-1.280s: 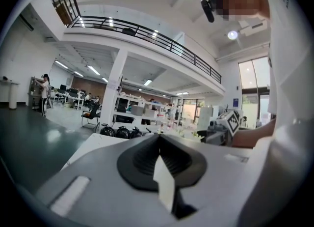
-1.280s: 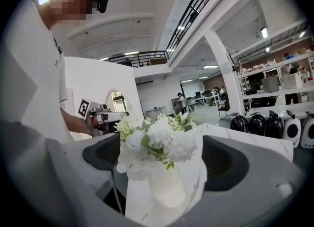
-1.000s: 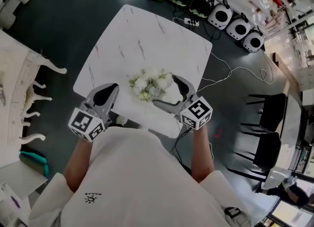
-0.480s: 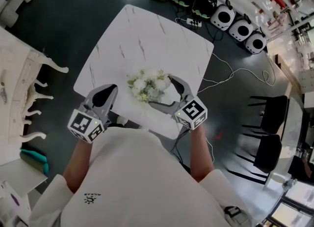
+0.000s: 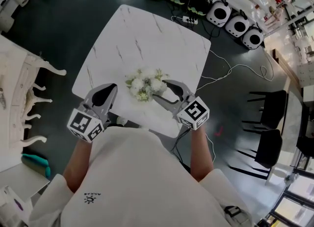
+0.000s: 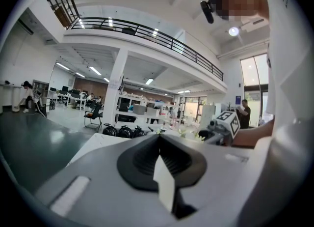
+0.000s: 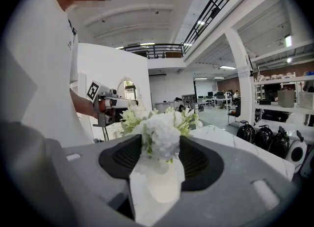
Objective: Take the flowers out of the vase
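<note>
Flowers (image 5: 144, 84): a white and green bunch, upright in the vase, near the front edge of the table (image 5: 147, 34).
Vase (image 7: 161, 184): white, directly under the blooms. The head view hides it beneath them, and the right gripper view shows it low between the jaws.
Contents: the whole bunch is in the vase, and no stem lies on the table.
Right gripper (image 5: 159, 89): the nearer one. It reaches in from the bunch's right, roughly level. Its jaws have just been closing and now stand about half apart with the flowers between them. In its own view the pads appear to press the blooms on both sides.
Left gripper (image 5: 113, 88): jaws together with nothing between them. It is parked to the left of the bunch, near it but not touching.
Axis: the stems run vertically, so the bunch probably has to be lifted straight up and clear of the vase mouth, with no sideways drag.
Risk: the grip looks to be on soft heads, not stems, so they may crush or slip. The vase is unheld and may rise or tip with the bunch.
</note>
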A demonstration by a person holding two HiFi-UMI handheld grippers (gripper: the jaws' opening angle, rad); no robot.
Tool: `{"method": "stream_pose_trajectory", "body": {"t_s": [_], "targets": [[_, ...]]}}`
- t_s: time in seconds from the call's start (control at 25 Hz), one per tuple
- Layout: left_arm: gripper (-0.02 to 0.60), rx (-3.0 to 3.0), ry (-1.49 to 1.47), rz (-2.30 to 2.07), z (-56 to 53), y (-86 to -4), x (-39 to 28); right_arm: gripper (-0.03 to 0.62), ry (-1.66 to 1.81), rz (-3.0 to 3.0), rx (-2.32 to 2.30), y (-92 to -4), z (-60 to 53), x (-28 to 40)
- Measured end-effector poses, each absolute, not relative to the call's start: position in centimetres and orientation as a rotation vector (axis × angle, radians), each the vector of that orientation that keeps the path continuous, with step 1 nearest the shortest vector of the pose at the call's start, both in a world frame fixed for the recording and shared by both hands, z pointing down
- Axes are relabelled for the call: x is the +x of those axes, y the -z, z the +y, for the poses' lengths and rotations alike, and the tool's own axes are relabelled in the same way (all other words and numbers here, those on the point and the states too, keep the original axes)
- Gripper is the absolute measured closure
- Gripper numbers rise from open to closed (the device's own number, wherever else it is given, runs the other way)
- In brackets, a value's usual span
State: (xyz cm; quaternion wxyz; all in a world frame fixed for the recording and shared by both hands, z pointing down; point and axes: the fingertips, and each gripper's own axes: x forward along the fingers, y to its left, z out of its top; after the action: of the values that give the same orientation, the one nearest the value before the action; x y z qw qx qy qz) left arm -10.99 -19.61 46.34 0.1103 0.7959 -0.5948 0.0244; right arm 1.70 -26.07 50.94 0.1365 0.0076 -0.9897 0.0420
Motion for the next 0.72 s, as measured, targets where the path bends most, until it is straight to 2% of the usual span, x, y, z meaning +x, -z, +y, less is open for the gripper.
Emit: {"method": "stream_pose_trajectory", "body": {"t_s": [0.48,0.72], "targets": [[0.594,2.379,-0.069,-1.699,-20.16,-46.18,-11.12,0.497,-0.161,-2.881,0.057,-50.77,-25.76,2.25],[0.594,2.413,-0.066,-1.665,-20.45,-46.01,-11.02,0.531,-0.246,-2.937,0.076,-50.06,-25.57,2.55]]}}
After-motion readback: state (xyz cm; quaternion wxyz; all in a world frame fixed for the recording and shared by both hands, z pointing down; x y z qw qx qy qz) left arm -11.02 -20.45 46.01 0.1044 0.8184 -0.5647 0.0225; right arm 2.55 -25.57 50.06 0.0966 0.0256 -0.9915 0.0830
